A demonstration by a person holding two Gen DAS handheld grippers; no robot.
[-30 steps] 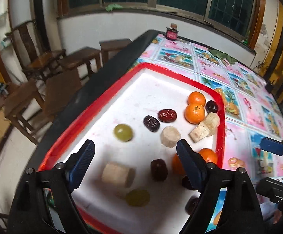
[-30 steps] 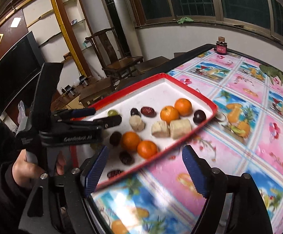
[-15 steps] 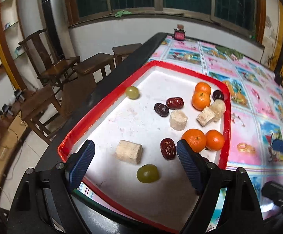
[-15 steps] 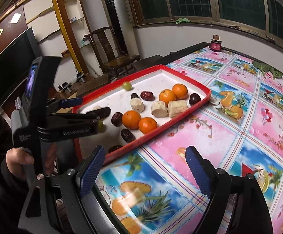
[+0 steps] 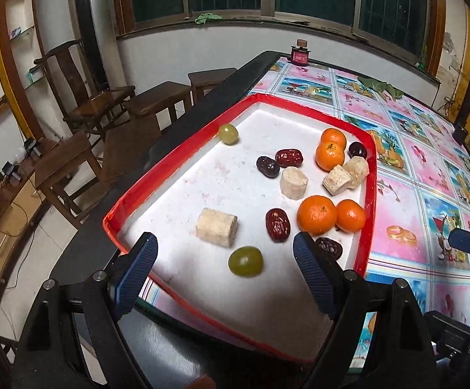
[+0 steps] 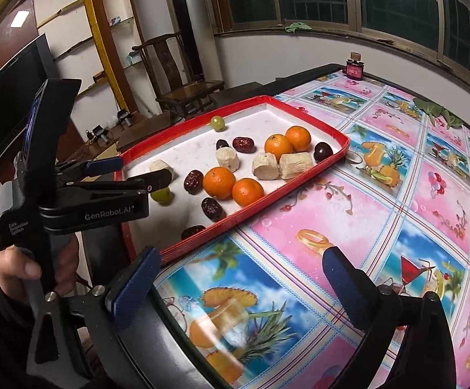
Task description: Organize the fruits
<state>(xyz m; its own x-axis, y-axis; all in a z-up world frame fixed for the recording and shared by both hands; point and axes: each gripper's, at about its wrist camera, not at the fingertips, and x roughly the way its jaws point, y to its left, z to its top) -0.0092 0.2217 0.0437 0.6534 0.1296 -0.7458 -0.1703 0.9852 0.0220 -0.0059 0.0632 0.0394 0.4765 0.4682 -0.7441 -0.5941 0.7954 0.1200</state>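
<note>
A red-rimmed white tray (image 5: 176,159) holds several oranges (image 5: 316,215), red dates (image 5: 277,224), pale banana chunks (image 5: 216,231), two green grapes (image 5: 245,261) and a dark plum (image 5: 357,149). My left gripper (image 5: 223,267) is open and empty, held above the tray's near end with the near grape between its fingers. It also shows in the right wrist view (image 6: 128,170). My right gripper (image 6: 240,287) is open and empty over the fruit-print tablecloth, right of the tray (image 6: 303,178).
The table carries a pink and blue fruit-print cloth (image 6: 381,194). A small dark jar (image 5: 300,52) stands at the far table edge. Wooden chairs and stools (image 5: 105,107) stand left of the table. A tall floor unit (image 5: 87,29) is by the wall.
Both grippers have pulled back and up from the tray, so more of the tray and table shows. The fruit has not moved. Both stay open.
</note>
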